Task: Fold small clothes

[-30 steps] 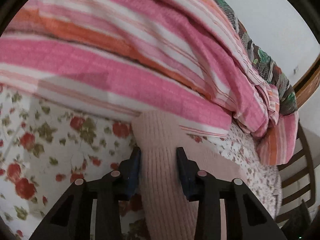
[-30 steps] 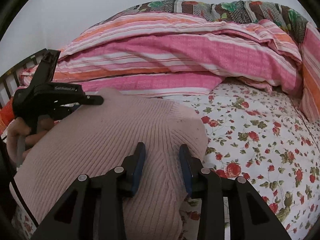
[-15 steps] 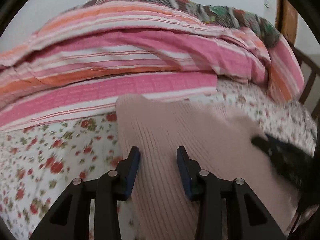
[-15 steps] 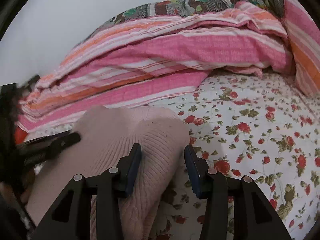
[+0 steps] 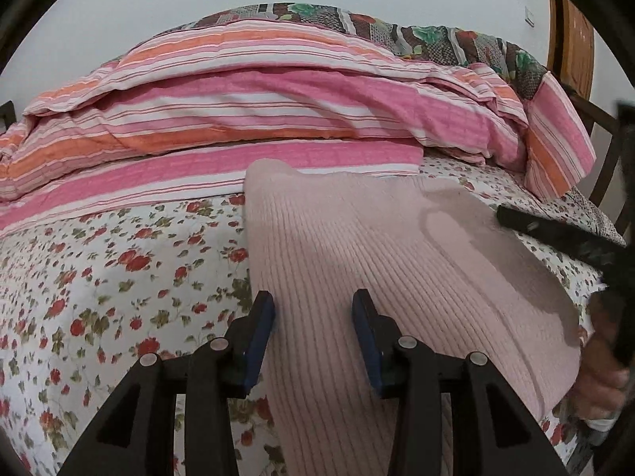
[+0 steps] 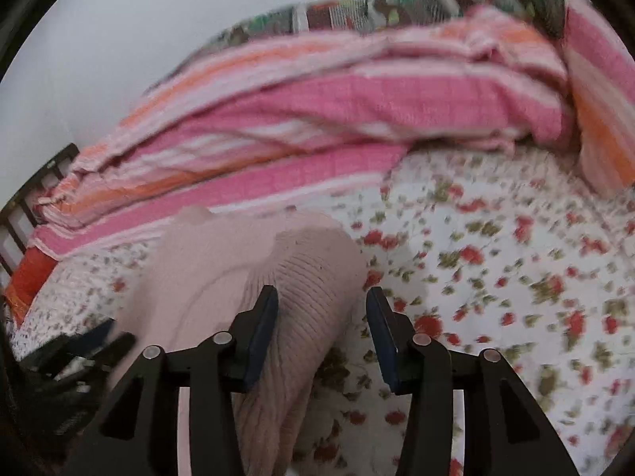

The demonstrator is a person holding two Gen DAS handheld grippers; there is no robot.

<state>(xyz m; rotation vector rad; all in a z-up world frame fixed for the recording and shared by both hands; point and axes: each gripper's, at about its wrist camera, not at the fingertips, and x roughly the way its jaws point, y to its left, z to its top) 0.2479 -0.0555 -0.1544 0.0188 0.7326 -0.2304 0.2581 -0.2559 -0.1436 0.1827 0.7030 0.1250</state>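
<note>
Floral bedsheet [image 5: 119, 277] covers the bed. Left tool [image 5: 313, 333] spread over a pink ribbed knit sweater [image 5: 377, 261], pads not pressing. Right tool [image 6: 321, 329] spread, pads off the sweater's right fold [image 6: 301, 277]. Striped quilt [image 5: 278, 119] lies far behind. Best to smooth the fold flat before regripping.
</note>
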